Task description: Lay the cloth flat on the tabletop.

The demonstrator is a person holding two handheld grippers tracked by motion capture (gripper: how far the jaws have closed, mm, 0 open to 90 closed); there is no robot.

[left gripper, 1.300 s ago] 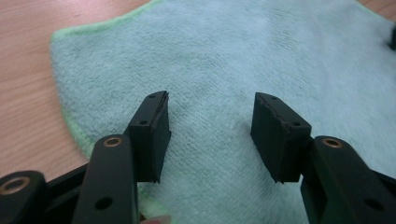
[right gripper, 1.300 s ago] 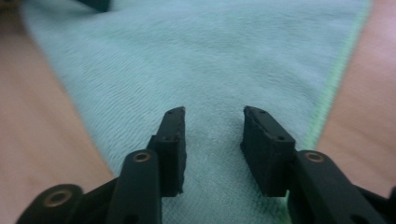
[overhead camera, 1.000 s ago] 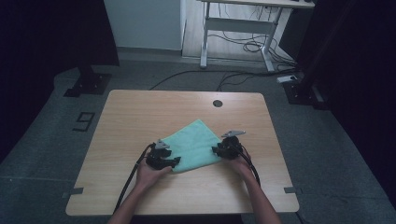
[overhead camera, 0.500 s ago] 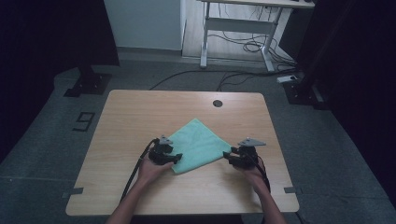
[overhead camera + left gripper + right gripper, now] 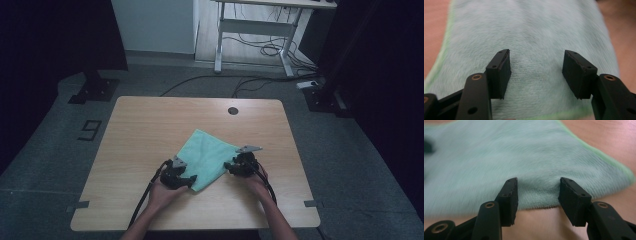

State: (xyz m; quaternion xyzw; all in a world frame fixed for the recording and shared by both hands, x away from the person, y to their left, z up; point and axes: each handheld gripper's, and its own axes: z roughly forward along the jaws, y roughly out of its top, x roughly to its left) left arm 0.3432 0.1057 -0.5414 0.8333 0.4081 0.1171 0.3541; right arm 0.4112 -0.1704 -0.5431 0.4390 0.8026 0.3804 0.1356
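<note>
While both jaws are standing open, the right gripper (image 5: 235,167) is returning to the flat mint-green terry cloth (image 5: 206,156), the left gripper (image 5: 186,181) poised for another fold.

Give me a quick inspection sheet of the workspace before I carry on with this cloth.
Surface: wooden table, round hole near its far edge.
Job's things: mint green cloth lying flat, folded, corners pointing far and near.
Clutter: nothing seen.
Grippers: left gripper open at the cloth's near-left edge, jaws just been opening; right gripper open at its right edge, jaws over the hem, nothing pinched.
Cables: one trails from each gripper toward the person; more lie on the floor beyond.
Surroundings: white desk frame, dark stands, a floor mark.
</note>
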